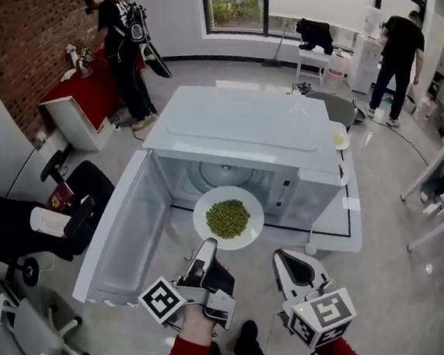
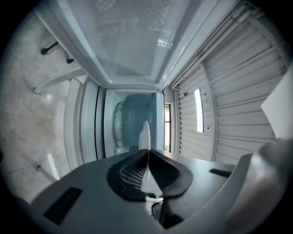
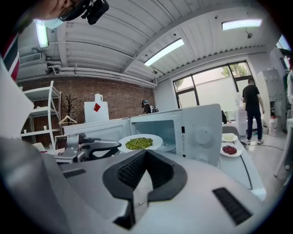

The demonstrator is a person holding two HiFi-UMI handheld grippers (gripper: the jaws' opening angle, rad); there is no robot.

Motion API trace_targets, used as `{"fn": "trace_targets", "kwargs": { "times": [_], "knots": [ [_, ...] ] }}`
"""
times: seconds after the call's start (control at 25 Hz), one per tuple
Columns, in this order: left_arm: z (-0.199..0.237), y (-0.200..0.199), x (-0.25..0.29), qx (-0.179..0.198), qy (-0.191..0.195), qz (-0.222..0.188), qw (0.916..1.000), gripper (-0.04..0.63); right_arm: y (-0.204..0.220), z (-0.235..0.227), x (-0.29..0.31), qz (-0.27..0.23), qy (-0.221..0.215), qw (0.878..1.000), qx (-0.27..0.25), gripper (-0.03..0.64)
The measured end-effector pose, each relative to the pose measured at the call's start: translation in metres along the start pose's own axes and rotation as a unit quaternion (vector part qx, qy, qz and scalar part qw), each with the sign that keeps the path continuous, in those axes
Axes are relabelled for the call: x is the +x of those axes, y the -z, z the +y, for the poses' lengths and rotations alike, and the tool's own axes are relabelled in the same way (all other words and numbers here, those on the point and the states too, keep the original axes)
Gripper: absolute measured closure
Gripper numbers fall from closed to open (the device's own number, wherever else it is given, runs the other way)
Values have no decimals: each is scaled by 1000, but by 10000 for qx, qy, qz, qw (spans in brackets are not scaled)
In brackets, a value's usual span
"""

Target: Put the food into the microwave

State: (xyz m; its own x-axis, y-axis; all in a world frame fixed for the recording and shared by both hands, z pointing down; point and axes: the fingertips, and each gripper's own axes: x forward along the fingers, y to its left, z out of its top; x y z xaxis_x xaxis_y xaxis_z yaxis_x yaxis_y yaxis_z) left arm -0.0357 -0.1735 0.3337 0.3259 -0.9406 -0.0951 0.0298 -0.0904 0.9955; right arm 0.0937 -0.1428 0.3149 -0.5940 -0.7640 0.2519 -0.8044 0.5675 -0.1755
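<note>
A white plate (image 1: 206, 210) heaped with green peas (image 1: 227, 218) hangs level in front of the open microwave (image 1: 240, 124), just outside its cavity. My left gripper (image 1: 205, 249) is shut on the plate's near rim. In the left gripper view the plate (image 2: 144, 135) shows edge-on, pinched between the jaws, with the cavity behind it. My right gripper (image 1: 286, 262) is shut and holds nothing, low and to the right of the plate. The right gripper view shows its jaws (image 3: 145, 157) closed, with the plate (image 3: 153, 138), the left gripper (image 3: 91, 148) and the microwave (image 3: 197, 132) beyond.
The microwave door (image 1: 121, 229) stands swung wide to the left. On the white table (image 1: 344, 227), right of the microwave, sit a plate of red food (image 3: 230, 150) and a pale dish (image 1: 340, 134). Office chairs (image 1: 34, 339) stand at the left; two people are far behind.
</note>
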Motion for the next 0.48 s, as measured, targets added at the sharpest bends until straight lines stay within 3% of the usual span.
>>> {"fn": "trace_targets", "kwargs": {
  "times": [0.2, 0.48],
  "knots": [
    [27, -18, 30, 155, 1, -133, 9998, 572, 16, -10, 37, 81, -188, 9997, -117, 603],
    [66, -33, 52, -60, 86, -259, 9996, 572, 38, -17, 83, 136, -119, 9995, -254, 603]
  ]
}}
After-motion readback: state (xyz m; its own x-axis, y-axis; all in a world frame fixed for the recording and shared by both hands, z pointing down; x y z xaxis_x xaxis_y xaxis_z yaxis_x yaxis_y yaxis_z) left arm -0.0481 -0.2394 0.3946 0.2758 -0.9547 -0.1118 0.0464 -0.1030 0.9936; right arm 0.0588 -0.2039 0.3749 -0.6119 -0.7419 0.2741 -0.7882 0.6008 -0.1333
